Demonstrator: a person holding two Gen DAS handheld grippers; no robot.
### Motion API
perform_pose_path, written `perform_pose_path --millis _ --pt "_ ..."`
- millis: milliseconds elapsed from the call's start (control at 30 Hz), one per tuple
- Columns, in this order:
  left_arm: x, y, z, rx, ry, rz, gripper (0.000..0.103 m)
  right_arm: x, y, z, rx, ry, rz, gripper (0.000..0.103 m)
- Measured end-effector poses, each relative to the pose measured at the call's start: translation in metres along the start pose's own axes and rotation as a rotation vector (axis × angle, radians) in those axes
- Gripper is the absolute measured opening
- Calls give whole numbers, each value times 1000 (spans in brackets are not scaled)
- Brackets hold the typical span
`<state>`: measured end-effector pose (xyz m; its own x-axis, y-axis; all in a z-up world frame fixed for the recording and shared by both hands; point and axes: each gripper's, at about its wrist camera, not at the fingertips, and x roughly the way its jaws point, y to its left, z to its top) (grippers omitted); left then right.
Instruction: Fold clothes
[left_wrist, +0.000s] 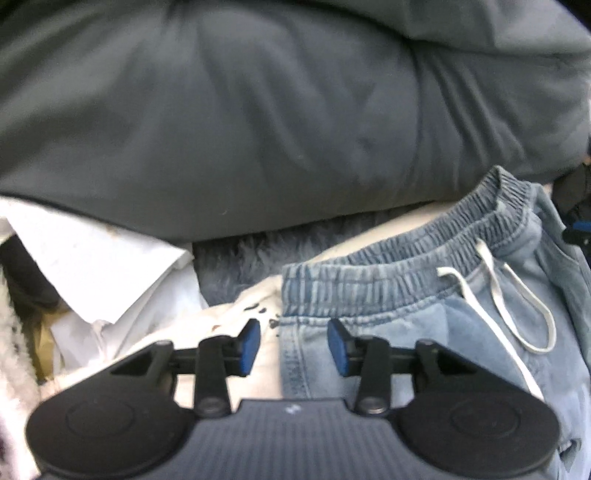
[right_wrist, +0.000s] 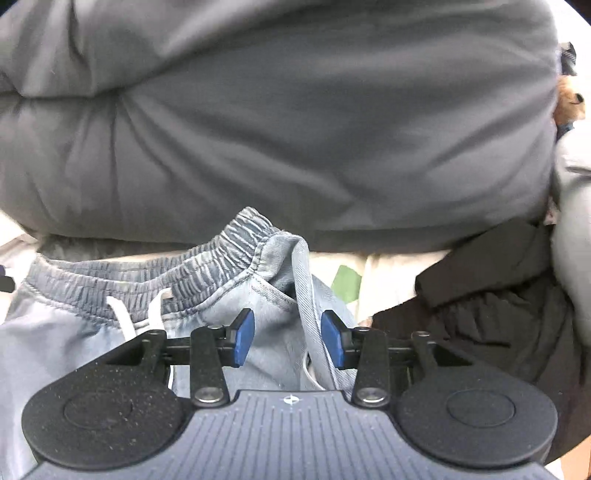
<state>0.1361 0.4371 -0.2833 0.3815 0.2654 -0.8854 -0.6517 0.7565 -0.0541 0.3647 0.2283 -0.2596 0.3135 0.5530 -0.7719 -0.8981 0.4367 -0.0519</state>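
Denim pants (left_wrist: 480, 332), pale washed blue with a gathered elastic waistband and a white drawstring (left_wrist: 509, 295), are lying crumpled on a cream bedcover (right_wrist: 388, 280), just near of a big grey duvet (left_wrist: 258, 129) that is filling the far half of both views. One pair of pants is showing, with one drawstring, looped to the right in the left wrist view.

Two claws are in view. The left claw (left_wrist: 293, 343) is hovering open over the pants' left edge, its blue pads clear of the cloth. The right claw (right_wrist: 288, 338) is also standing open, a fold of denim rising between its pads without being pinched.

A white garment (left_wrist: 110, 266) is lying to the left, a black garment (right_wrist: 498, 295) to the right. The pants' legs are cut off by the claw bodies, and the left wrist view is blurring.
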Motion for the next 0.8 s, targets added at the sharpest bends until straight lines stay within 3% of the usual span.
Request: perform_pose_path --millis 233,533,800 --pt "-13 -26 -5 26 18 -16 47 -57 -33 -31 82 -32 11 47" --pt "-25 -80 -8 91 101 -97 51 -151 -73 -91 233 -38 24 47" --pt "-45 -141 -8 144 101 -110 53 -246 -118 -153 327 -3 -115 47"
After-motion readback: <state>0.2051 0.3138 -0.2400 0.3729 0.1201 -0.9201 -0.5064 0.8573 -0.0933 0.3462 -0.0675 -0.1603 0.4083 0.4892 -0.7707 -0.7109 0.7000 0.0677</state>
